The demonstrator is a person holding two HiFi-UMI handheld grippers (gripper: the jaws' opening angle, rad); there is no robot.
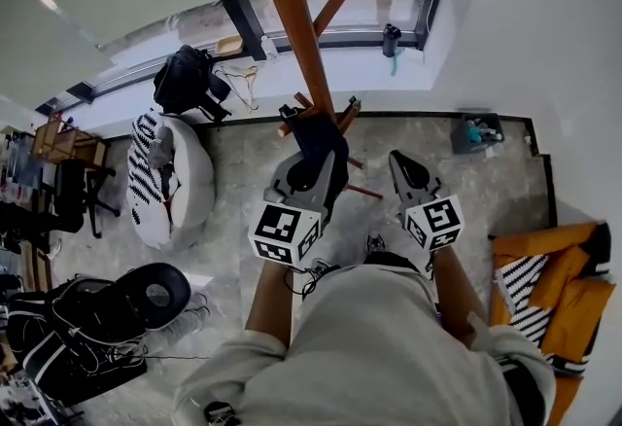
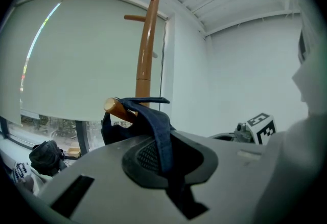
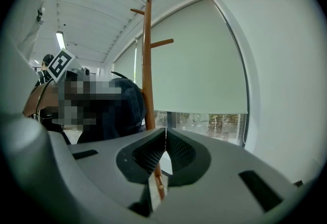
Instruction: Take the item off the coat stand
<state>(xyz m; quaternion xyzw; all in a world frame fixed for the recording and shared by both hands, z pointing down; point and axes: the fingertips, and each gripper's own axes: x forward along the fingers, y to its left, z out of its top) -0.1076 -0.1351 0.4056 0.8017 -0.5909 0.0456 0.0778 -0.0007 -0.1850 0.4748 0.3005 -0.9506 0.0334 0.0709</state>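
The wooden coat stand (image 1: 292, 16) rises right in front of me; its pole (image 2: 144, 49) also shows in the left gripper view and its pole (image 3: 147, 64) in the right gripper view. A dark blue fabric item (image 1: 319, 144) hangs over a low peg (image 2: 116, 108). My left gripper (image 1: 313, 171) is shut on a strap of this item (image 2: 159, 131), which loops over the peg's tip. To the right of the stand, my right gripper (image 1: 400, 161) is shut with nothing between its fingers (image 3: 176, 151). From there the blue item (image 3: 122, 110) bulges left of the pole.
A white beanbag with a zebra cushion (image 1: 185, 183) lies left of the stand. A black bag (image 1: 185, 79) rests by the window ledge, more black bags (image 1: 97, 317) at lower left. Orange cushions (image 1: 564, 288) and a grey box (image 1: 479, 132) are at the right.
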